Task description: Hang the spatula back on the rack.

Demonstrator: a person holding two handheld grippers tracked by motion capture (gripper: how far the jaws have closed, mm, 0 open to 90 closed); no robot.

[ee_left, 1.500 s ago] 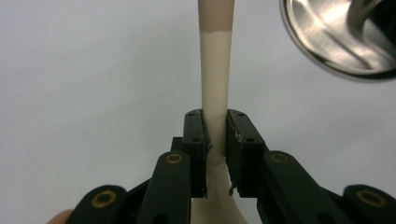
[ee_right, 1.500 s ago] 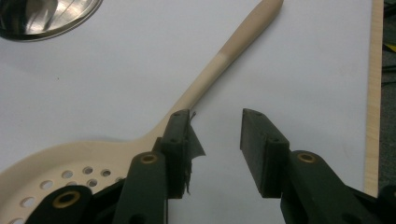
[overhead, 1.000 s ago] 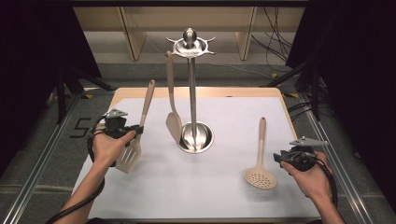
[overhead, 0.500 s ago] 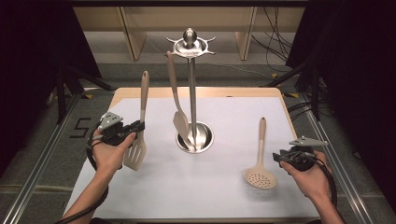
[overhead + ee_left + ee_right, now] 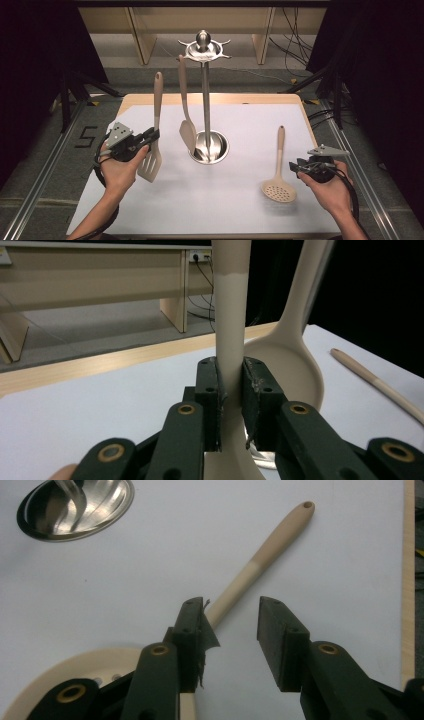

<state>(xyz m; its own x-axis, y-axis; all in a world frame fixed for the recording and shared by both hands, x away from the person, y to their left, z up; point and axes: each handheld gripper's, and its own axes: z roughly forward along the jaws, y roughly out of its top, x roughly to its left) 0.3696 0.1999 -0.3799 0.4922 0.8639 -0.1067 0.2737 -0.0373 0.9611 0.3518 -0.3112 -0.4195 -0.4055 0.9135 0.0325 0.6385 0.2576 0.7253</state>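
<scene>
A steel utensil stand [image 5: 205, 105] rises from its round base [image 5: 216, 148] in the middle of the white mat. From its top ring hangs a beige spoon [image 5: 186, 112], which looks large behind the jaws in the left gripper view [image 5: 295, 365]. My left gripper [image 5: 152, 134] [image 5: 230, 385] is shut on the handle of a beige slotted turner [image 5: 150, 165] [image 5: 231, 330], held nearly upright with the blade low, left of the stand. A beige skimmer [image 5: 279, 172] lies flat at the right. My right gripper [image 5: 299, 166] [image 5: 232, 630] stands open over the skimmer's handle [image 5: 260, 562], not touching it.
The mat [image 5: 225, 210] lies on a wooden table with a bare strip [image 5: 150, 100] at the back. Dark curtains and stand legs flank both sides; cables run at the right. The stand's base [image 5: 75, 507] sits beyond the skimmer in the right gripper view.
My left gripper has raised the turner and tipped its handle from a slant to nearly upright. The hanging spoon has swung slightly. The right gripper has stayed put.
</scene>
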